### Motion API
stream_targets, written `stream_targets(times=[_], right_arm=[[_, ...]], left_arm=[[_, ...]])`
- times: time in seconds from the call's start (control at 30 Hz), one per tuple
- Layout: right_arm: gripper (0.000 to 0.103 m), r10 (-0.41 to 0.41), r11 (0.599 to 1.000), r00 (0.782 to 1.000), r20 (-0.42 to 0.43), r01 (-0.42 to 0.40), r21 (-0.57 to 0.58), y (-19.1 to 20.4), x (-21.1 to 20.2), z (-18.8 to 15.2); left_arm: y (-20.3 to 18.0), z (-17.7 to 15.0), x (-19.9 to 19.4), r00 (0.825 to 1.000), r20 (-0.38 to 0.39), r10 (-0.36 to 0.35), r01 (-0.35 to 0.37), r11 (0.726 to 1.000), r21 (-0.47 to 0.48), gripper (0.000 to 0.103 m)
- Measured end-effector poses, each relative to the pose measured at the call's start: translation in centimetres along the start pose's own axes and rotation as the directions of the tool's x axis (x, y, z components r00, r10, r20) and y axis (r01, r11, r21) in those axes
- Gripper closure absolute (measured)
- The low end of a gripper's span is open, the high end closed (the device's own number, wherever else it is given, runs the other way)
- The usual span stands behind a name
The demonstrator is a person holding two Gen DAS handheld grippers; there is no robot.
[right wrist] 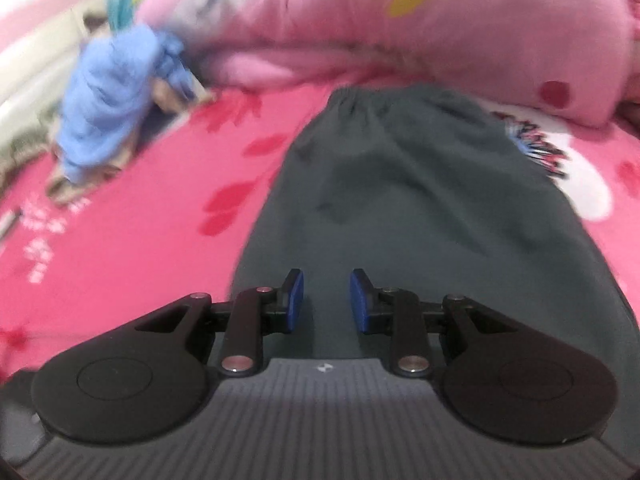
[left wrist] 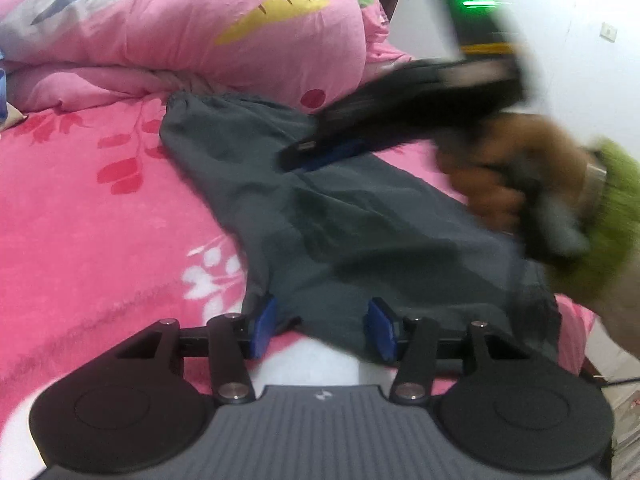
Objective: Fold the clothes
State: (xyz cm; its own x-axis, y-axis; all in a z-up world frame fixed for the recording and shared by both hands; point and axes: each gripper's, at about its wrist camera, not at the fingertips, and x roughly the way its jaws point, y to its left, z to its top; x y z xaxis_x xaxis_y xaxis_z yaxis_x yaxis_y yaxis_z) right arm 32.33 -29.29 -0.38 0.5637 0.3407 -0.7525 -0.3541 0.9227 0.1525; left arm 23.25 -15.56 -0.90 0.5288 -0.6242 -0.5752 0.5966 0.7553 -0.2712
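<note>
While the dark grey trousers (left wrist: 340, 216) lie spread on the pink floral bed sheet (left wrist: 100, 208), waistband (right wrist: 384, 96) towards the rolled pink quilt (left wrist: 180, 36), neither gripper holds any cloth. The left gripper (left wrist: 324, 330) sits at the near hem end with its blue pads (left wrist: 264, 326) spread wide, the fabric edge lying between them but not pinched. The right gripper (right wrist: 326, 302), blurred in the left view, hovers over the middle of the garment, jaws parted and empty. This looks like the reach before a fold. The next move probably calls for the left pads to close on the hem, the right to take the matching edge, then both to carry it up to the waistband. A crumpled blue garment (right wrist: 108, 108) lies well apart, by the quilt.
</note>
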Motion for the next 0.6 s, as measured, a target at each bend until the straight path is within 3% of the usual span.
stream_targets(times=[0.1, 0.3, 0.37, 0.43, 0.53, 0.6], right_arm=[[0.080, -0.045, 0.999, 0.998, -0.039, 0.045, -0.006, -1.1, 4.8, 2.4], [0.080, -0.122, 0.978, 0.991, 0.056, 0.111, 0.175, -5.0, 7.0, 7.7], [0.079, -0.099, 0.970, 0.992, 0.085, 0.077, 0.230, -5.4, 6.3, 8.9], [0.079, -0.035, 0.981, 0.993, 0.114, 0.012, 0.194, -3.9, 5.6, 9.4], [0.079, 0.040, 0.989, 0.996, 0.076, -0.050, 0.138, -1.5, 6.1, 9.8], [0.079, 0.027, 0.993, 1.000, 0.013, -0.028, 0.113, -0.7, 8.7, 10.4]], left_arm=[[0.6, -0.5, -0.2, 0.999, 0.024, -0.031, 0.032, 0.999, -0.020, 0.050], [1.9, -1.1, -0.6, 0.993, 0.057, -0.102, 0.107, 0.991, -0.081, 0.050], [2.2, -1.3, -0.7, 0.990, 0.068, -0.122, 0.128, 0.987, -0.097, 0.050], [2.6, -1.5, -0.8, 0.986, 0.080, -0.144, 0.152, 0.981, -0.118, 0.049], [3.3, -1.8, -1.1, 0.981, 0.092, -0.170, 0.183, 0.972, -0.149, 0.049], [3.5, -2.0, -1.2, 0.979, 0.095, -0.178, 0.192, 0.969, -0.153, 0.049]])
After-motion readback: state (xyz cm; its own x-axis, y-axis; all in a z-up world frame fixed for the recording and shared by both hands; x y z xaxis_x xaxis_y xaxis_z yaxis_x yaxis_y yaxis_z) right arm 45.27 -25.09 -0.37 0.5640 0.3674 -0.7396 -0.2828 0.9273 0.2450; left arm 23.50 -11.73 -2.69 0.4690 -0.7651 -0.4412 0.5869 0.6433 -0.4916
